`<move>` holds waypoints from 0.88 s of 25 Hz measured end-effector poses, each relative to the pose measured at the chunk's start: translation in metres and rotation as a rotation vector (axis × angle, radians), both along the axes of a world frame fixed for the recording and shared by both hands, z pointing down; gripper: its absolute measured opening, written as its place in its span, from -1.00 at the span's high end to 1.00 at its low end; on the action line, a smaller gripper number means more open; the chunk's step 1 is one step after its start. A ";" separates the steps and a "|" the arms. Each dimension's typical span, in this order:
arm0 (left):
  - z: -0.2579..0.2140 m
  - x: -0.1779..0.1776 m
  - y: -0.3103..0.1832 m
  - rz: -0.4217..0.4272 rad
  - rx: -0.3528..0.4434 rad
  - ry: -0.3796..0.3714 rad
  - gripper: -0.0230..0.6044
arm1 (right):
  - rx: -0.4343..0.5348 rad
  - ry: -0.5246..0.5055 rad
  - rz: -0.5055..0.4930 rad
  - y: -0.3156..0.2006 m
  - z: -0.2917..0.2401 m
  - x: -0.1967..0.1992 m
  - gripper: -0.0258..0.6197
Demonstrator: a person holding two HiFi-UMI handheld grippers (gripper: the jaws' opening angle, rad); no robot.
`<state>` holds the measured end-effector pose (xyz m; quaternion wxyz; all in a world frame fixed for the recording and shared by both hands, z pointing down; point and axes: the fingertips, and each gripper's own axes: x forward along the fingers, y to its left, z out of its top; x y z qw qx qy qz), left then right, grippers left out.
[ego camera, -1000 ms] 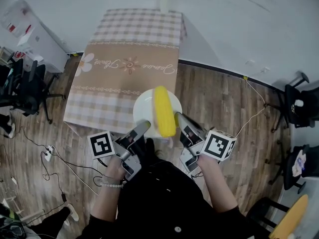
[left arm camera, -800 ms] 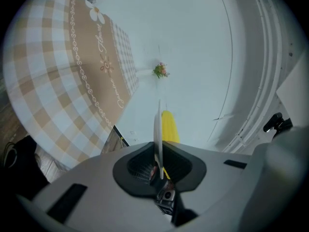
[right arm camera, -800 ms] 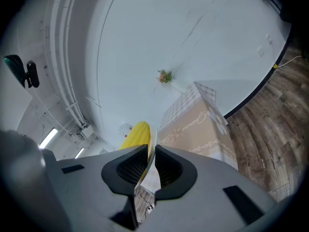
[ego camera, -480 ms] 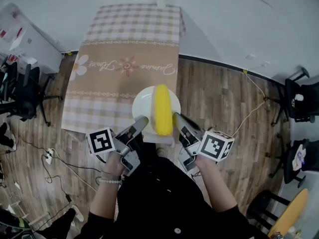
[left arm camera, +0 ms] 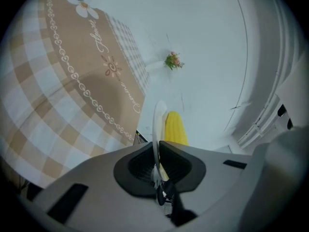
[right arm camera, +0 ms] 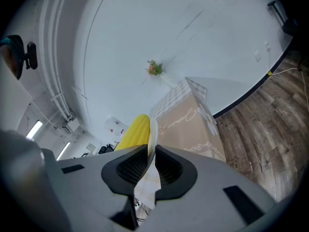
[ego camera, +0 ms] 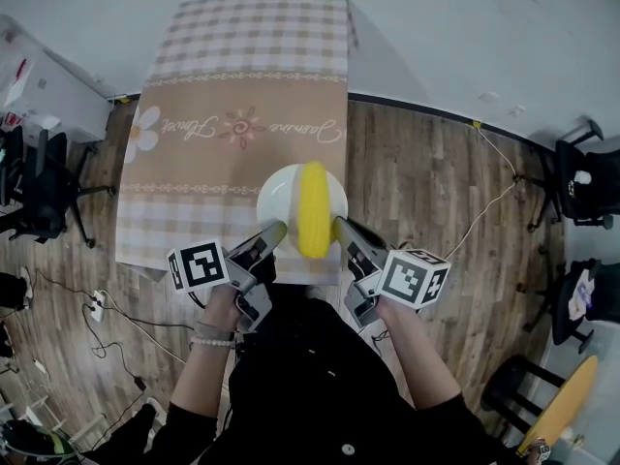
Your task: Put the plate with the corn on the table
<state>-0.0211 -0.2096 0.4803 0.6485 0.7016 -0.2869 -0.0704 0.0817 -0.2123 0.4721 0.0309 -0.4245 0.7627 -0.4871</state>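
Note:
A white plate (ego camera: 279,198) carries a yellow corn cob (ego camera: 313,209) over the near end of the table (ego camera: 242,85), which has a tan checked cloth. My left gripper (ego camera: 274,232) is shut on the plate's near-left rim. Its jaws have just been closing further on that rim. My right gripper (ego camera: 341,226) is shut on the near-right rim. The left gripper view shows the plate edge (left arm camera: 158,124) pinched in my left gripper (left arm camera: 157,151), with the corn (left arm camera: 175,128) behind. The right gripper view shows the rim (right arm camera: 152,129) in my right gripper (right arm camera: 150,151) beside the corn (right arm camera: 135,129).
A small flower vase (left arm camera: 173,61) stands at the table's far end by the white wall. Black office chairs (ego camera: 39,177) and cables (ego camera: 97,303) are on the wooden floor to the left. More chairs (ego camera: 581,187) stand at the right.
Both grippers have carried the plate and corn forward and lower. The plate now hangs over the table's near end. The grip on both rims is unchanged.

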 end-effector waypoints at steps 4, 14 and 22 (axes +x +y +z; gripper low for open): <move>0.020 -0.004 -0.013 0.020 0.001 -0.054 0.81 | -0.024 0.033 0.010 -0.011 0.016 -0.001 0.68; 0.052 -0.004 -0.045 0.065 -0.012 -0.109 0.81 | -0.069 0.101 0.014 -0.038 0.051 -0.001 0.66; 0.074 0.003 -0.073 0.100 -0.003 -0.184 0.81 | -0.106 0.145 0.044 -0.060 0.080 0.006 0.63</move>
